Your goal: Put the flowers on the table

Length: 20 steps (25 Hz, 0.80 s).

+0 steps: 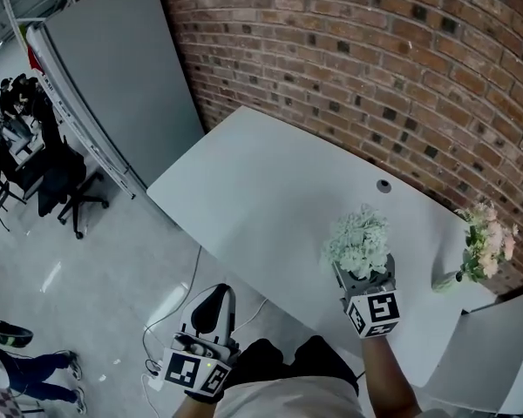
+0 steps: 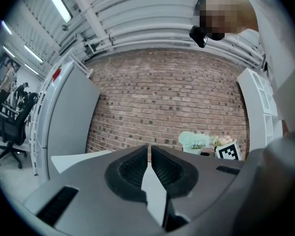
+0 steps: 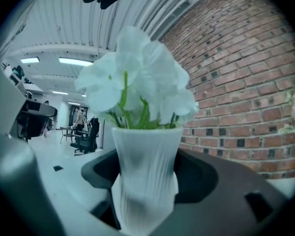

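My right gripper [image 1: 363, 279] is shut on a ribbed white vase [image 3: 146, 173] that holds white flowers [image 1: 358, 240] [image 3: 137, 80]. It holds the vase upright over the near edge of the white table [image 1: 270, 198]. A second vase with pale pink flowers [image 1: 486, 240] stands at the table's far right, near the brick wall. My left gripper [image 1: 211, 312] hangs low at the left, off the table, over the floor. Its jaws [image 2: 150, 168] stand nearly together with nothing between them.
A brick wall [image 1: 375, 59] runs behind the table. A grey partition [image 1: 113, 85] stands at the left, with office chairs [image 1: 65, 181] beyond it. A small round cable hole [image 1: 383, 185] sits in the tabletop. White shelving [image 1: 506, 355] stands at the right.
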{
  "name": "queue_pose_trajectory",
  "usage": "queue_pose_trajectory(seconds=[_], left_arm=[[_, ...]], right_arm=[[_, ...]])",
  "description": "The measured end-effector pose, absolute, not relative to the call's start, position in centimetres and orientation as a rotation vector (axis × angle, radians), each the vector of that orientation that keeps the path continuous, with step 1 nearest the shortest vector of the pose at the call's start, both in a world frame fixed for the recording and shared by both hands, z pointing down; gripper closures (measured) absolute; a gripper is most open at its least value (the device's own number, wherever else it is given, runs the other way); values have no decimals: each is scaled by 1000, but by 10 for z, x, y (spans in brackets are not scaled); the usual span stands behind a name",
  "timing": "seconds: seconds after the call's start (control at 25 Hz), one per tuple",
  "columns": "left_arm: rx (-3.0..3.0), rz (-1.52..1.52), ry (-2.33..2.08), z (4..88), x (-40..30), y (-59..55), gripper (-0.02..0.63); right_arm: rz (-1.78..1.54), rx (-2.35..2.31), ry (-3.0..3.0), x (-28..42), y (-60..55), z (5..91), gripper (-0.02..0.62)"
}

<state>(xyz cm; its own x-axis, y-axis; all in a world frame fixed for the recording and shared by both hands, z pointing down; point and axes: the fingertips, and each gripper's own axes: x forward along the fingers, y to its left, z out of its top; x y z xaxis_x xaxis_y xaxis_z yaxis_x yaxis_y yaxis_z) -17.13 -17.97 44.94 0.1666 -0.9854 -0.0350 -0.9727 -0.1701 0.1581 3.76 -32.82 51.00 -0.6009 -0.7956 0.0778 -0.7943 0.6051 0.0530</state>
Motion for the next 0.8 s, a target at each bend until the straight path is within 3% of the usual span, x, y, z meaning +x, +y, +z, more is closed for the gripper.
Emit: queue_pose_trajectory(seconds=[0.8], left_arm=[[2277,-202,-1970,466,-185,-190,578]], right_arm=[[-95,1346,-2711,28,-336,532,252]])
